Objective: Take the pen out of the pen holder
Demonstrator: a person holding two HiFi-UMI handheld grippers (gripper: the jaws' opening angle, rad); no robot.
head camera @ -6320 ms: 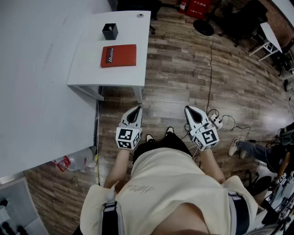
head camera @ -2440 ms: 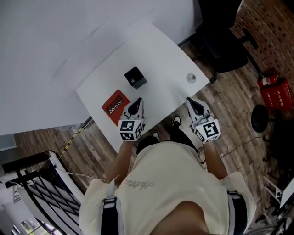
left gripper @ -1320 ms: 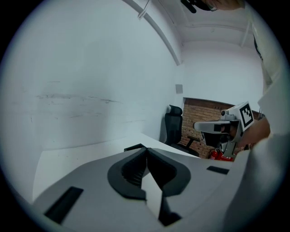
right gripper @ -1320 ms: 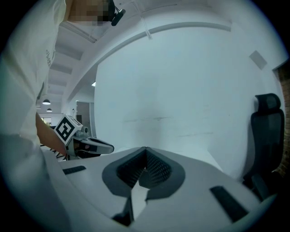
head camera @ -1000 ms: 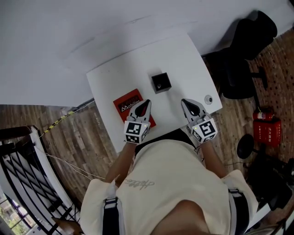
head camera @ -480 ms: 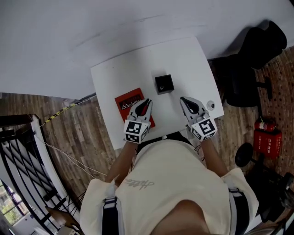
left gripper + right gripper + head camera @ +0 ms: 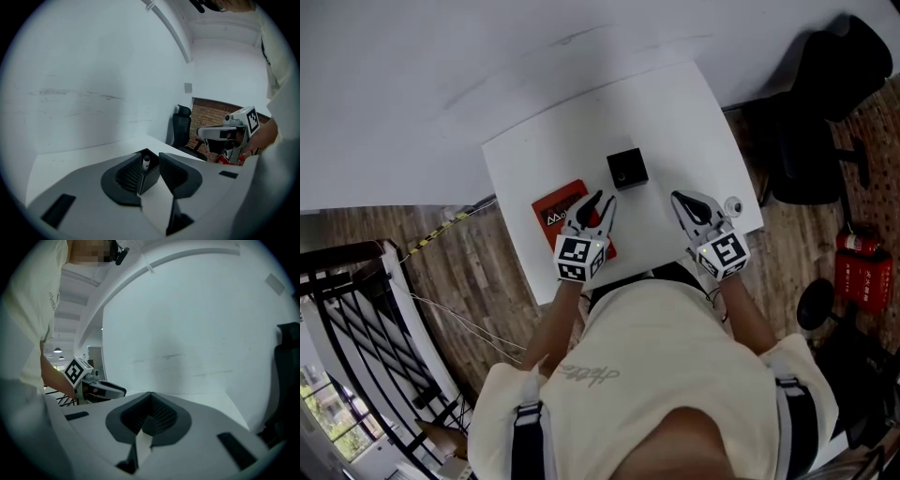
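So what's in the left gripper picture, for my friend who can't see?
The left gripper holds nothing; its dark jaws, which have just been opening, stand apart and frame a black pen holder with a white-tipped pen standing inside, on a white table.

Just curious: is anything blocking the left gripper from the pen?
Nothing visible. Only bare table lies between the left gripper and the pen holder; its fingers have just been opening, nothing between them yet.
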